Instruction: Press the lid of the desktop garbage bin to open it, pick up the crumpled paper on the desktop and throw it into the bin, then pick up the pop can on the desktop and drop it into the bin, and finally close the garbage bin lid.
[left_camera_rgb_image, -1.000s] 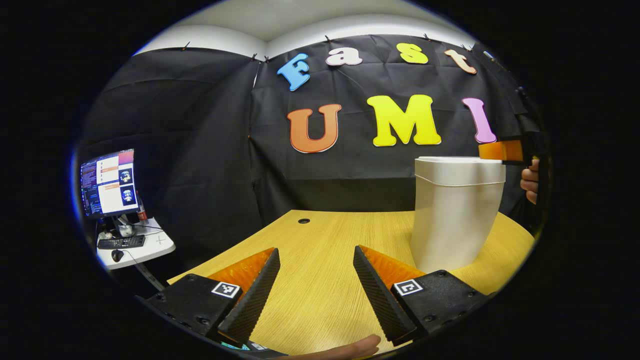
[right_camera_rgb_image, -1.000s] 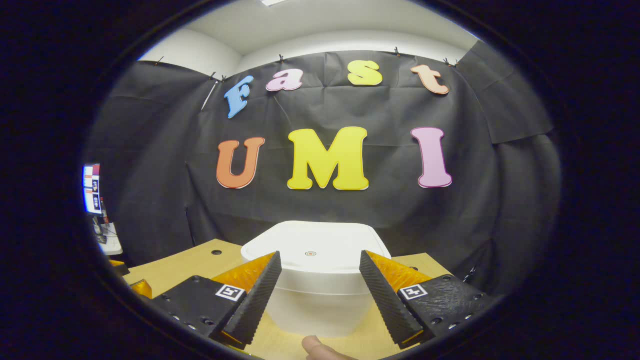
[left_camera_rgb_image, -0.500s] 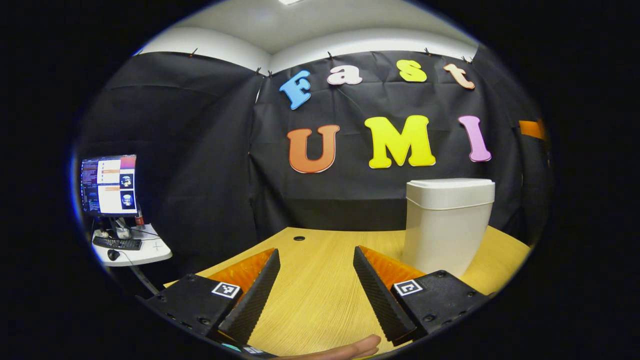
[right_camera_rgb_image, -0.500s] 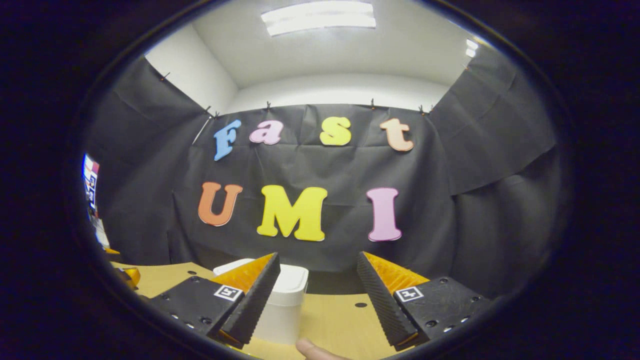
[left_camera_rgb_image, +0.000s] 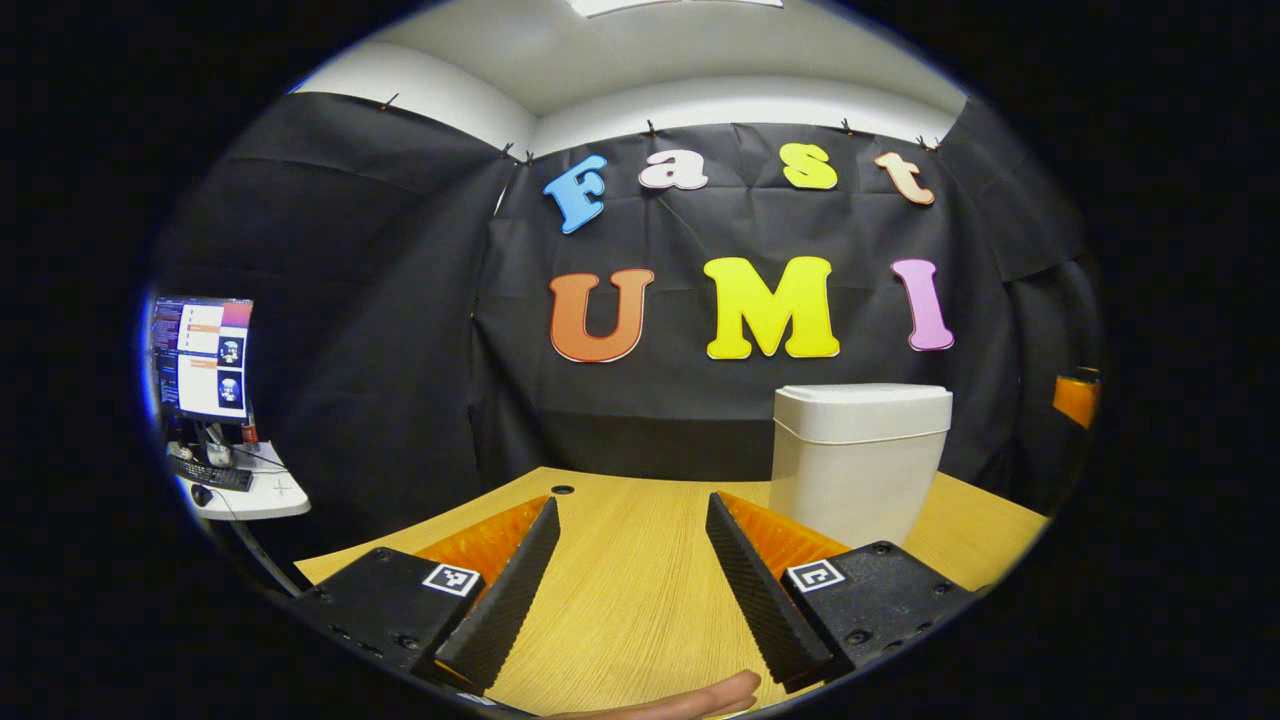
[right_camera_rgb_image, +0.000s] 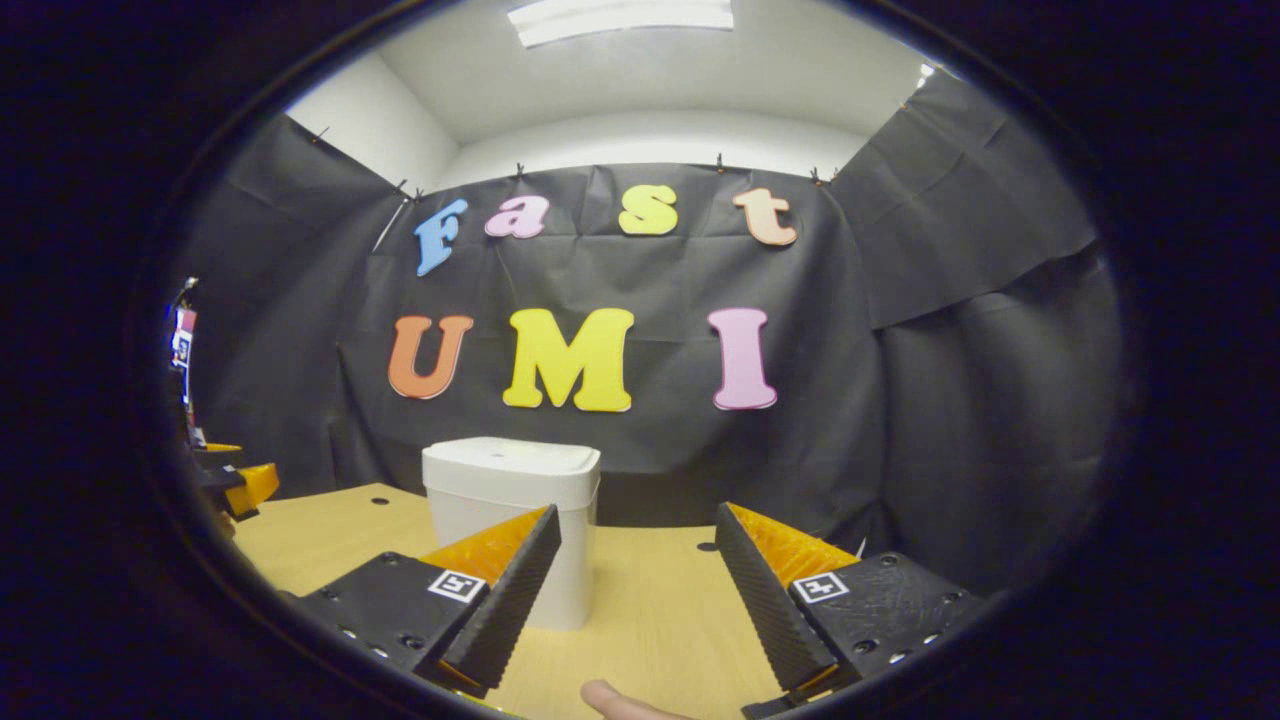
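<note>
The left gripper hovers over the wooden desk, jaws spread wide and empty. The white bin, lid down, stands at two o'clock from it. The right gripper is equally wide and empty, bin at eleven o'clock.

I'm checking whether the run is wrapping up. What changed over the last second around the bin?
The right gripper, which a second ago hung right over the bin's lid, has drawn back and away; the bin now stands farther off in both views. The left gripper also backed off a little. Nothing was grasped or released. The lid stayed closed, the bin stayed upright on the table, and both grippers' fingers stayed open.
</note>
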